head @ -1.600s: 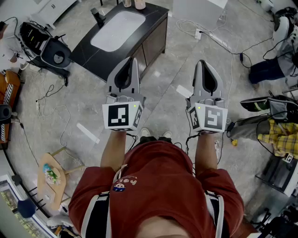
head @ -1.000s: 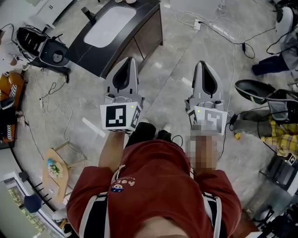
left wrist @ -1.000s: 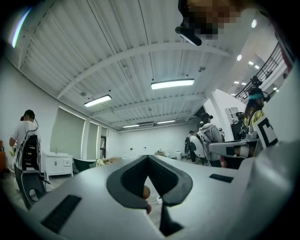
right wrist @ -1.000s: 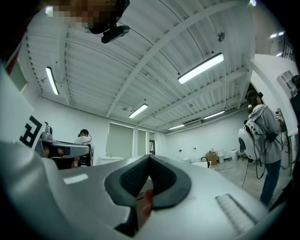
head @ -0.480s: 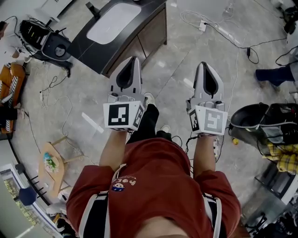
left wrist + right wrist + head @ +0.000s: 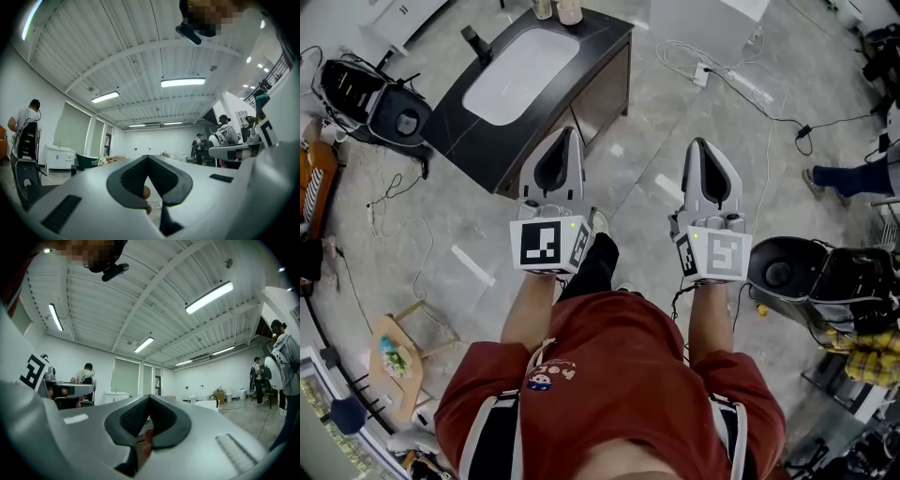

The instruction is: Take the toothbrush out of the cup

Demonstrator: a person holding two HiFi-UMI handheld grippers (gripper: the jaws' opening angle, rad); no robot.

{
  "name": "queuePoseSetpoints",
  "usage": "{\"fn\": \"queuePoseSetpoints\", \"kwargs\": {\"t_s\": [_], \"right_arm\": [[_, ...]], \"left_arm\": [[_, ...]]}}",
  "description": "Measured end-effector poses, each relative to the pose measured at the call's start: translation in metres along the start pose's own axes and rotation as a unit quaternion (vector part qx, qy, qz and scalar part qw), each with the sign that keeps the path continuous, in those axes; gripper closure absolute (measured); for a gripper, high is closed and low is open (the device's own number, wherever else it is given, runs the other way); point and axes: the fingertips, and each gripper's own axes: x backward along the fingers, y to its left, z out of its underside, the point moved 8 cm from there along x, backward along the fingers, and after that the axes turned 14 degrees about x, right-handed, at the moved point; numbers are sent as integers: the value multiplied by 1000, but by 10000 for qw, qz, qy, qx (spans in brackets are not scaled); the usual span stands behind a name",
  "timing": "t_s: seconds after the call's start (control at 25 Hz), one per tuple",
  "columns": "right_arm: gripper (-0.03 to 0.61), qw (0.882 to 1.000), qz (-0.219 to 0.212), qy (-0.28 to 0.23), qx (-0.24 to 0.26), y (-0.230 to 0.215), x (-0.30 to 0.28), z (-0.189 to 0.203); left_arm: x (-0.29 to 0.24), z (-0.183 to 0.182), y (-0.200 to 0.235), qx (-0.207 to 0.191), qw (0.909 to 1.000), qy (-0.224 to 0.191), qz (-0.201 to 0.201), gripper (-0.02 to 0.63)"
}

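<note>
A dark vanity (image 6: 600,70) with a white sink (image 6: 520,64) stands on the floor ahead, at the upper left of the head view. Two cups (image 6: 555,8) stand at its far edge; at this size I cannot make out a toothbrush in them. My left gripper (image 6: 569,133) is held level in front of the person, short of the vanity's near corner, shut and empty. My right gripper (image 6: 697,143) is beside it over bare floor, also shut and empty. In the gripper views the left gripper (image 6: 148,157) and the right gripper (image 6: 149,397) show closed jaws against a large room.
A black faucet (image 6: 473,40) stands at the sink's left. A black machine (image 6: 375,94) and cables lie on the floor at left, and a wooden stool (image 6: 394,361) sits at lower left. A power strip (image 6: 748,86) and a black round device (image 6: 783,272) are at right. People stand in the background (image 6: 225,136).
The person has stepped on across the floor with both grippers side by side and shut. The vanity sits lower in the head view and the cups have come back into sight.
</note>
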Motion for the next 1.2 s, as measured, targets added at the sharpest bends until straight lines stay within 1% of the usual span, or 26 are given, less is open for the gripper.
{"fn": "queuePoseSetpoints", "kwargs": {"t_s": [0.2, 0.32, 0.6, 0.76, 0.96, 1.08, 1.2], "right_arm": [[571, 9997, -188, 124, -39, -4, -95, 14], [571, 9994, -300, 181, -45, 0, -155, 21], [571, 9987, -449, 181, -128, 16, -272, 28], [571, 9983, -552, 97, -146, 25, -320, 30], [571, 9979, -619, 16, -192, 26, -354, 35], [571, 9972, -705, -41, -254, 19, -384, 53], [570, 9964, -756, -85, -365, 10, -417, 72]], "left_arm": [[-77, -5, 52, 15, 10000, 42, -78, 609], [-118, -9, 86, -62, 9998, 88, -142, 609], [-196, -20, 157, -84, 9995, 111, -280, 609], [-227, -27, 188, -72, 9994, 29, -341, 609], [-251, -33, 208, -67, 9990, -36, -435, 609], [-277, -27, 223, -42, 9983, -70, -582, 609], [-304, -19, 235, -128, 9976, -31, -673, 609]]}}
